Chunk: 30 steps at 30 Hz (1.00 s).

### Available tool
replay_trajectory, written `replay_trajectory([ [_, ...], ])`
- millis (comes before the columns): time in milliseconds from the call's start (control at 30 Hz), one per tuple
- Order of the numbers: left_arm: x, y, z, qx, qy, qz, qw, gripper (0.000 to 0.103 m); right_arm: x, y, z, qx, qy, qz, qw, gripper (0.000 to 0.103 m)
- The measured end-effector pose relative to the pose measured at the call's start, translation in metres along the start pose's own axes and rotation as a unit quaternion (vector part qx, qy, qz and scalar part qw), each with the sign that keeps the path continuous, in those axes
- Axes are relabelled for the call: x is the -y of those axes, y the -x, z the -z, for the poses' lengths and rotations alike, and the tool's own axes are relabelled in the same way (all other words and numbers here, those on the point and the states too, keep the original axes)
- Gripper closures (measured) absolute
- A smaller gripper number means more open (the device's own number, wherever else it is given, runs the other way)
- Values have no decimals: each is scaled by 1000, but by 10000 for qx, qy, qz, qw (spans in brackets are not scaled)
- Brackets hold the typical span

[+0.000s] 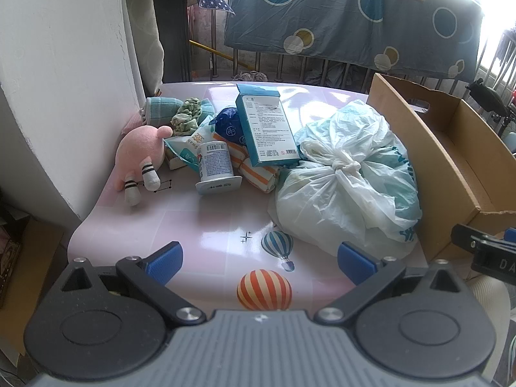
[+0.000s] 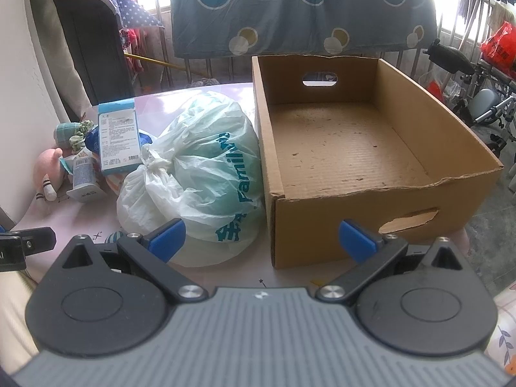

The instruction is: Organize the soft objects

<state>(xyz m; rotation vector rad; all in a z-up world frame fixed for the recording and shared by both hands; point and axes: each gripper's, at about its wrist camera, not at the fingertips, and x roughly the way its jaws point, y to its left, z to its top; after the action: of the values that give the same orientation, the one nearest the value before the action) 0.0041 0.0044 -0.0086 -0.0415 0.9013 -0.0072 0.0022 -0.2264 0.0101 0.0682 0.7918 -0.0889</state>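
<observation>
A pink plush toy (image 1: pixel 142 153) with striped socks lies at the table's left. Behind it sit a teal checked cloth (image 1: pixel 161 109) and a green scrunchie (image 1: pixel 187 116). An orange-striped towel (image 1: pixel 258 167) lies under a teal carton (image 1: pixel 267 129). A knotted white plastic bag (image 1: pixel 348 177) rests against an empty cardboard box (image 2: pixel 354 148). My left gripper (image 1: pixel 259 261) is open above the table's near edge. My right gripper (image 2: pixel 261 238) is open, between the plastic bag (image 2: pixel 200 174) and the box's near corner.
A white bottle (image 1: pixel 216 167) stands upside down by the towel, beside a wipes packet (image 1: pixel 187 148) and a dark blue pouch (image 1: pixel 230 125). A white wall (image 1: pixel 64 80) borders the pink table (image 1: pixel 193 225) at left. A railing with a hung blue sheet (image 1: pixel 348 16) stands behind.
</observation>
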Motion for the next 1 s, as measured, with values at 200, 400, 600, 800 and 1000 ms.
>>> replay_trajectory([
  [200,0,0,0,1,6,-3,10000,1,-1,0,0,7,14,2,10000,1],
  [400,0,0,0,-7,10,-11,10000,1,-1,1,0,6,13,11,10000,1],
  [600,-6,1,-2,-24,40,-30,10000,1,-1,1,1,15,19,28,10000,1],
  [800,-10,2,-1,-24,57,-16,10000,0,-2,3,-1,98,40,9,9999,1],
  [1000,-22,5,-2,47,41,6,10000,0,-3,15,-8,505,150,-276,9982,1],
])
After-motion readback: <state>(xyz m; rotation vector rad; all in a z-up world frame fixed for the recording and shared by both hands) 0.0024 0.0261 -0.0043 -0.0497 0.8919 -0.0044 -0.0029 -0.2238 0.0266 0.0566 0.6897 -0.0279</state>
